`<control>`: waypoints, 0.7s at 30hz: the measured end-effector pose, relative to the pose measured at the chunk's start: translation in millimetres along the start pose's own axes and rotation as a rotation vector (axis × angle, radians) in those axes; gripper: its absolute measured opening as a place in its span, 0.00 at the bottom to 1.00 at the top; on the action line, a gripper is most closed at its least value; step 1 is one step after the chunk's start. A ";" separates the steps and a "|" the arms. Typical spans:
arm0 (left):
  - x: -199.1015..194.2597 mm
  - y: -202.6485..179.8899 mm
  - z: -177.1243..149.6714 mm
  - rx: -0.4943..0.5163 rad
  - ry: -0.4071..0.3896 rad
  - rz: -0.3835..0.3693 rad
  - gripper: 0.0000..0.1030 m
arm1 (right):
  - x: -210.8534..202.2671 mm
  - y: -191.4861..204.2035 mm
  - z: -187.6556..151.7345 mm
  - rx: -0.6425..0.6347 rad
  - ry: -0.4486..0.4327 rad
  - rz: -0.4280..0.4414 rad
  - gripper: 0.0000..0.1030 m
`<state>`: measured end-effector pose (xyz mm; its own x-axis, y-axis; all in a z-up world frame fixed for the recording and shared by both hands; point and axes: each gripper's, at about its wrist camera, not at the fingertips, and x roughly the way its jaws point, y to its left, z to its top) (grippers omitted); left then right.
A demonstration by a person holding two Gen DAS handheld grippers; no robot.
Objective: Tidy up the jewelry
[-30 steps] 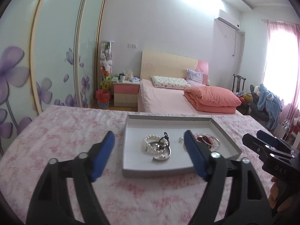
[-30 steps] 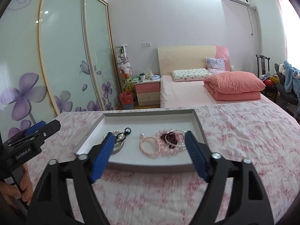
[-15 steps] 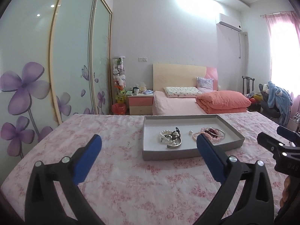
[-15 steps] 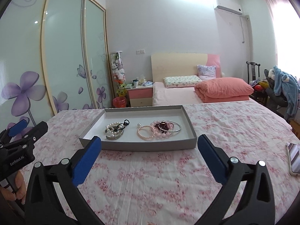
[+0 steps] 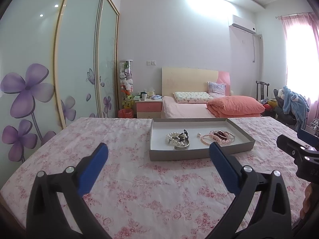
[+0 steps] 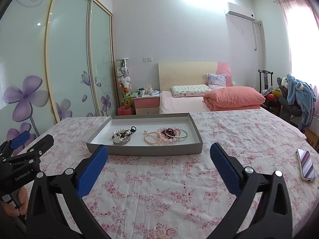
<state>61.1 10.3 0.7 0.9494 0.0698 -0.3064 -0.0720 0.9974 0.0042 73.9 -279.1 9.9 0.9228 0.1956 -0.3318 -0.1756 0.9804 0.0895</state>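
A shallow grey tray [image 5: 199, 155] [image 6: 143, 151] sits on the pink floral tablecloth. In it lie a white pearl bracelet with a silver bangle [image 5: 177, 140] [image 6: 121, 136], a loose pearl [image 5: 198, 134] [image 6: 145, 131], and a heap of pink bead bracelets with a silver bangle [image 5: 218, 136] [image 6: 165, 135]. My left gripper [image 5: 158, 155] is open and empty, well short of the tray. My right gripper [image 6: 159, 153] is open and empty, just in front of the tray's near wall. Each gripper shows at the edge of the other's view.
A phone [image 6: 306, 164] lies on the cloth at the right. Behind the table stand a bed [image 5: 199, 107], a pink nightstand [image 5: 148, 108], sliding wardrobe doors [image 5: 59, 69] on the left and a chair with clothes [image 5: 289, 107] on the right.
Both grippers have drawn back from the tray and opened wider. The tray now looks smaller and farther. The jewelry has not moved.
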 end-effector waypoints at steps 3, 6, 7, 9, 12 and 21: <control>1.1 1.1 -0.4 -0.003 0.001 -0.001 0.96 | -0.8 -0.9 -0.4 0.000 0.000 0.000 0.98; 2.1 1.3 -1.1 -0.003 0.005 -0.002 0.96 | -0.9 -1.1 -0.6 0.000 0.001 0.000 0.98; 2.0 1.2 -1.4 -0.003 0.005 -0.002 0.96 | -0.9 -1.4 -0.7 0.001 0.001 0.001 0.98; 1.6 0.8 -1.5 -0.003 0.005 -0.002 0.96 | -1.2 -1.9 -0.9 0.001 0.000 0.001 0.98; 2.0 0.5 -1.9 -0.002 0.004 -0.004 0.96 | -0.9 -2.1 -0.7 0.003 0.001 0.002 0.98; 1.4 -1.2 -1.7 0.003 0.005 -0.016 0.96 | -0.4 -1.0 -2.0 0.005 0.006 0.004 0.98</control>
<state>62.0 9.2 -1.4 0.9490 0.0539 -0.3107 -0.0559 0.9984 0.0024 72.9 -280.1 8.0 0.9202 0.1996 -0.3367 -0.1777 0.9795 0.0951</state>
